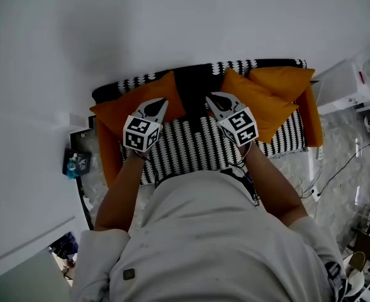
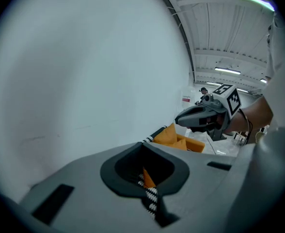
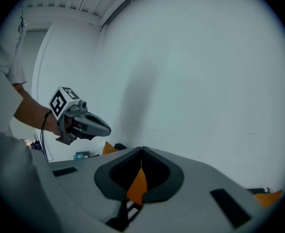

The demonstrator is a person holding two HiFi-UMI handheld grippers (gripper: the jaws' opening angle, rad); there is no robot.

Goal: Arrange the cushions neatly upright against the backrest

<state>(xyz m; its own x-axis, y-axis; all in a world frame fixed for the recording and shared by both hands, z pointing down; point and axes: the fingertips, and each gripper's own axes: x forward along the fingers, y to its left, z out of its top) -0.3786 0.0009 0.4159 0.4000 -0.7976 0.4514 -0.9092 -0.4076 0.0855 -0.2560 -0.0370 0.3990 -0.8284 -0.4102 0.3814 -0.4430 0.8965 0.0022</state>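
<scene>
A small sofa (image 1: 191,146) with a black-and-white zigzag seat and backrest stands against a white wall. One orange cushion (image 1: 125,106) leans at its left end. Two orange cushions (image 1: 260,102) (image 1: 284,77) lie overlapped at its right end. My left gripper (image 1: 162,100) hovers shut over the left cushion's inner edge, with nothing between its jaws. My right gripper (image 1: 211,97) hovers shut beside the right cushions' inner corner, also holding nothing. From the left gripper view, the right gripper (image 2: 200,115) hangs above an orange cushion (image 2: 174,139). In the right gripper view the left gripper (image 3: 91,125) shows.
Orange sofa sides (image 1: 109,156) (image 1: 314,115) flank the seat. A blue-labelled item (image 1: 77,164) lies on the floor at the left. A white unit (image 1: 348,83) and cables (image 1: 336,168) are at the right. The person's torso fills the foreground.
</scene>
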